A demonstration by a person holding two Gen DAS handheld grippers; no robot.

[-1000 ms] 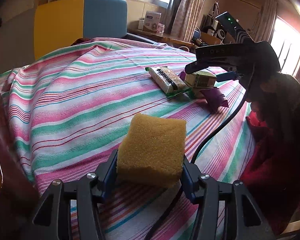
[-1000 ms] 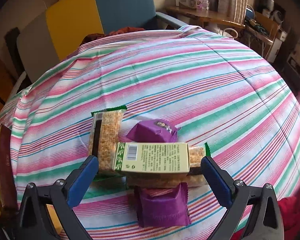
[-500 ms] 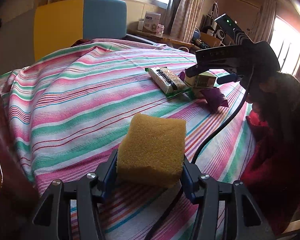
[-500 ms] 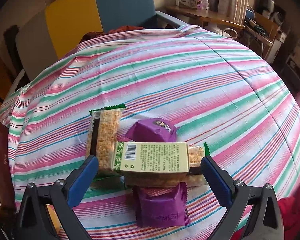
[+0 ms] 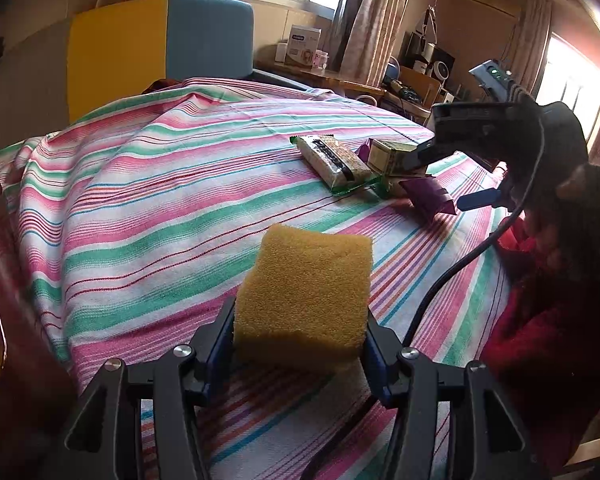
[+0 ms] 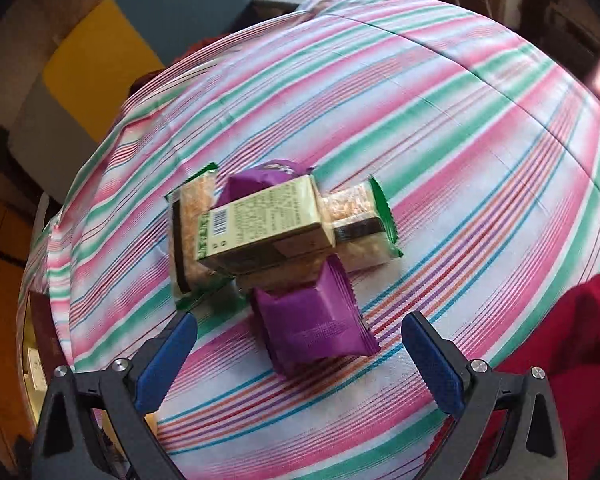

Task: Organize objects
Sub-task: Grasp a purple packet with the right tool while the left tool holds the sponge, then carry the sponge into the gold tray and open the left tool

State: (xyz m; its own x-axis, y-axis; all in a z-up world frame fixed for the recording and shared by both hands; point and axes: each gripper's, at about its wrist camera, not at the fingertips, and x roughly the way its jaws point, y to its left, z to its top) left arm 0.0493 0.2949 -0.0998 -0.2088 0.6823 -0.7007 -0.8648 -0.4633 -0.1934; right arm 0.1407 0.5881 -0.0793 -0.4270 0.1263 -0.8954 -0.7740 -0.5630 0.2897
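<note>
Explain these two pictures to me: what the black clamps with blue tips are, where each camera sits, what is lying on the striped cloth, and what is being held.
No robot here: a person holds a two-finger clamp tool in each hand, each with a camera looking along its fingers. The left camera's picture shows the left gripper squeezing a yellow sponge; the other tool appears at that picture's right edge. The right camera's picture shows the right gripper open and empty above a small pile on the striped cloth: a pale green box resting on two cereal bars, with a purple packet nearest the fingers and another behind the box.
</note>
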